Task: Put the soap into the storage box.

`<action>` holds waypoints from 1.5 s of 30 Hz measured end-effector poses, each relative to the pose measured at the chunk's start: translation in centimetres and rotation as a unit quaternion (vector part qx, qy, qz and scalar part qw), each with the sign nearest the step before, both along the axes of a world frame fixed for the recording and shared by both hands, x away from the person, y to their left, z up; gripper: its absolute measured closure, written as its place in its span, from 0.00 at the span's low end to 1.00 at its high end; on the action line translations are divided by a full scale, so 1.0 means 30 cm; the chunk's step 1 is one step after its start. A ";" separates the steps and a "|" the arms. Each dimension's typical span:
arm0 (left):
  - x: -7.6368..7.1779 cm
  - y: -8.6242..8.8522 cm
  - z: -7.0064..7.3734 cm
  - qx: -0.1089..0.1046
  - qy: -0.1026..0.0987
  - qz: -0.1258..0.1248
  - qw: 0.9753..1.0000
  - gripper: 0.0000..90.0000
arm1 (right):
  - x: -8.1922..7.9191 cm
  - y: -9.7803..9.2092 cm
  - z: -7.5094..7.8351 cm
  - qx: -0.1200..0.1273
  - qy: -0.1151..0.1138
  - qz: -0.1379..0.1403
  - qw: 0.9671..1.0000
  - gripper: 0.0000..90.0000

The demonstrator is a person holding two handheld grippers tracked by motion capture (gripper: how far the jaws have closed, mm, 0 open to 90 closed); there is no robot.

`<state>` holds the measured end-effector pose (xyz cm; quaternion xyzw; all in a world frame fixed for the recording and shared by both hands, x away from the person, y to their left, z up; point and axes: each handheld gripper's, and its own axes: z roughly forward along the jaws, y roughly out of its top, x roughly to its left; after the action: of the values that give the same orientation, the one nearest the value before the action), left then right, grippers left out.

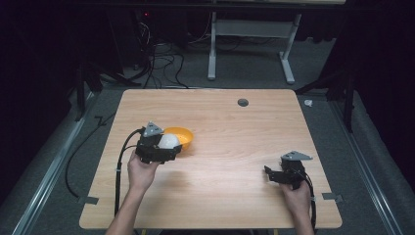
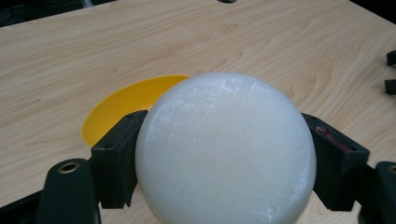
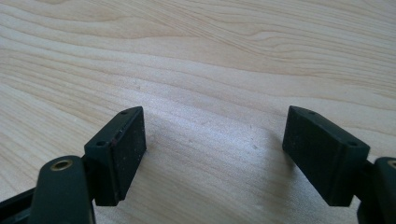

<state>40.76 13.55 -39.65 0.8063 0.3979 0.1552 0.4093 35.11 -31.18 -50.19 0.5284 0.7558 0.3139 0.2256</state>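
A white ball (image 2: 224, 149) sits clamped between the two black jaws of my left gripper (image 1: 167, 145), held just at the near rim of a yellow bowl (image 1: 182, 136). In the left gripper view the bowl (image 2: 126, 102) lies behind and left of the ball, partly hidden by it. The same ball (image 1: 169, 141) shows as a pale round shape at the gripper's tip in the high view. My right gripper (image 1: 272, 174) rests low over the table near the front right, open, with bare wood between its jaws (image 3: 212, 144).
The light wooden table (image 1: 225, 127) has a dark round grommet (image 1: 242, 102) near its far edge. Cables trail from each gripper off the front. Metal table legs and wires stand on the floor beyond the far edge.
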 end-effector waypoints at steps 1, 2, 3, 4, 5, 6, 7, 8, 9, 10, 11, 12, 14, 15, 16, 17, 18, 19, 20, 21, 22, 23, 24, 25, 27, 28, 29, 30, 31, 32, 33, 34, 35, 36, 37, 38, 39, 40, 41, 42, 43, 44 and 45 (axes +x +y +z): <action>0.006 -0.001 0.001 -0.002 0.002 -0.002 1.000 0.26 | 0.000 0.000 0.000 0.000 0.000 0.000 1.000 0.25; 0.012 -0.003 0.002 -0.004 0.003 -0.002 1.000 0.26 | 0.000 0.000 0.000 0.000 0.000 0.000 1.000 0.25; 0.017 -0.005 0.003 -0.001 0.003 -0.001 1.000 0.26 | 0.000 0.000 0.000 0.000 -0.001 0.000 1.000 0.25; 0.025 -0.008 0.006 0.005 0.003 -0.002 1.000 0.26 | 0.000 0.000 0.000 -0.001 -0.001 0.001 1.000 0.25; 0.030 -0.012 0.006 0.004 0.002 -0.002 1.000 0.26 | 0.000 0.000 0.000 0.000 -0.001 0.000 1.000 0.25; 0.035 -0.014 0.008 0.005 0.002 -0.003 1.000 0.26 | 0.000 0.000 0.000 0.000 -0.001 0.001 1.000 0.25; 0.041 -0.017 0.009 0.005 0.003 -0.003 1.000 0.26 | 0.000 0.000 0.000 0.000 -0.001 0.001 1.000 0.25; 0.047 -0.020 0.010 0.004 0.002 -0.003 1.000 0.26 | 0.000 0.000 0.000 0.000 -0.001 0.001 1.000 0.25; 0.054 -0.021 0.011 0.002 0.004 -0.004 1.000 0.26 | 0.000 0.000 0.000 0.000 -0.001 0.001 1.000 0.25; 0.060 -0.024 0.013 0.005 0.004 -0.004 1.000 0.26 | 0.000 0.000 0.000 0.000 -0.001 0.000 1.000 0.25; 0.065 -0.028 0.014 0.007 0.004 -0.003 1.000 0.26 | 0.000 0.000 0.000 0.000 -0.001 0.000 1.000 0.25; 0.072 -0.031 0.016 0.009 0.005 -0.004 1.000 0.26 | 0.000 0.000 0.000 -0.001 -0.001 0.000 1.000 0.25; 0.086 -0.036 0.022 0.013 0.004 -0.004 1.000 0.26 | 0.000 0.001 0.000 -0.001 -0.001 0.000 1.000 0.25; 0.092 -0.038 0.024 0.011 0.003 -0.003 1.000 0.26 | 0.000 0.000 0.000 -0.002 -0.001 0.001 1.000 0.25; 0.100 -0.040 0.028 0.012 0.004 -0.003 1.000 0.26 | 0.000 0.000 0.000 -0.002 -0.001 0.001 1.000 0.25; 0.106 -0.043 0.032 0.014 0.004 -0.003 1.000 0.26 | 0.000 0.000 0.000 -0.001 -0.001 0.000 1.000 0.25; 0.113 -0.047 0.034 0.016 0.004 -0.004 1.000 0.26 | 0.000 0.000 0.000 -0.001 -0.001 0.000 1.000 0.25; 0.119 -0.051 0.037 0.018 0.004 -0.004 1.000 0.26 | 0.000 0.000 0.000 -0.001 -0.001 0.000 1.000 0.25; 0.124 -0.054 0.039 0.016 0.003 -0.004 1.000 0.26 | 0.000 0.001 0.000 -0.001 -0.001 0.000 1.000 0.25; 0.129 -0.056 0.040 0.013 0.006 -0.005 1.000 0.26 | 0.000 0.000 0.000 -0.001 -0.001 0.000 1.000 0.25; 0.134 -0.058 0.042 0.013 0.008 -0.007 1.000 0.26 | 0.000 0.000 0.000 -0.001 -0.001 0.000 1.000 0.25; 0.138 -0.061 0.043 0.014 0.006 -0.006 1.000 0.26 | 0.000 0.001 0.000 -0.001 -0.001 0.000 1.000 0.25; 0.142 -0.064 0.043 0.016 0.006 -0.006 1.000 0.26 | 0.000 0.000 0.000 -0.002 -0.001 0.001 1.000 0.25; 0.148 -0.066 0.043 0.016 0.007 -0.007 1.000 0.26 | 0.000 0.001 0.000 -0.001 -0.001 0.000 1.000 0.25; 0.162 -0.073 0.041 0.020 0.011 -0.008 1.000 0.26 | 0.000 0.000 0.000 -0.001 -0.001 0.000 1.000 0.25; 0.167 -0.075 0.040 0.022 0.011 -0.008 1.000 0.26 | 0.000 0.000 0.000 -0.001 -0.001 0.000 1.000 0.25; 0.173 -0.077 0.037 0.019 0.013 -0.008 1.000 0.26 | 0.000 0.000 0.000 -0.001 -0.001 0.000 1.000 0.25; 0.178 -0.078 0.034 0.016 0.015 -0.007 1.000 0.26 | 0.000 0.000 0.000 -0.001 -0.001 0.000 1.000 0.25; 0.183 -0.078 0.030 0.014 0.017 -0.006 1.000 0.26 | 0.000 0.000 0.000 -0.001 -0.001 0.000 1.000 0.25; 0.190 -0.079 0.024 0.016 0.019 -0.003 1.000 0.27 | 0.000 0.000 0.000 -0.001 0.000 0.000 1.000 0.25; 0.195 -0.080 0.018 0.018 0.019 -0.001 1.000 0.26 | 0.000 0.000 0.000 0.000 0.000 0.000 1.000 0.25; 0.198 -0.080 0.013 0.020 0.019 0.002 1.000 0.27 | 0.000 0.000 0.000 0.000 0.000 0.000 1.000 0.25; 0.204 -0.081 0.007 0.022 0.021 0.005 1.000 0.26 | 0.000 0.000 0.000 -0.001 0.000 0.000 1.000 0.25; 0.208 -0.082 0.003 0.024 0.021 0.007 0.999 0.26 | 0.000 0.000 0.000 0.000 0.000 0.000 1.000 0.25; 0.213 -0.082 -0.002 0.026 0.021 0.009 0.999 0.26 | 0.000 0.000 0.000 0.000 0.000 0.000 1.000 0.25; 0.216 -0.083 -0.005 0.028 0.021 0.010 0.999 0.26 | 0.000 0.000 0.000 0.000 0.000 0.000 1.000 0.25; 0.217 -0.086 -0.010 0.037 0.017 0.013 0.999 0.26 | 0.000 0.000 0.000 0.000 -0.001 0.000 1.000 0.25; 0.218 -0.090 -0.014 0.042 0.015 0.014 0.999 0.26 | 0.000 -0.001 0.000 0.000 -0.001 0.000 1.000 0.25; 0.220 -0.093 -0.021 0.049 0.014 0.015 0.999 0.26 | 0.000 -0.001 0.000 0.000 0.000 0.000 1.000 0.25; 0.223 -0.095 -0.025 0.051 0.015 0.015 0.998 0.26 | 0.000 -0.001 0.000 0.000 -0.001 0.000 1.000 0.25; 0.227 -0.097 -0.033 0.052 0.017 0.016 0.998 0.26 | 0.000 -0.001 0.000 0.000 0.000 0.000 1.000 0.25; 0.230 -0.099 -0.037 0.053 0.018 0.017 0.998 0.26 | 0.000 0.000 0.000 0.000 0.000 0.000 1.000 0.25; 0.234 -0.100 -0.043 0.055 0.019 0.018 0.998 0.26 | 0.000 0.000 0.000 0.000 0.000 0.000 1.000 0.25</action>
<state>47.77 10.54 -40.94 0.8231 0.4111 0.1684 0.3537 35.11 -31.19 -50.19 0.5286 0.7556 0.3139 0.2260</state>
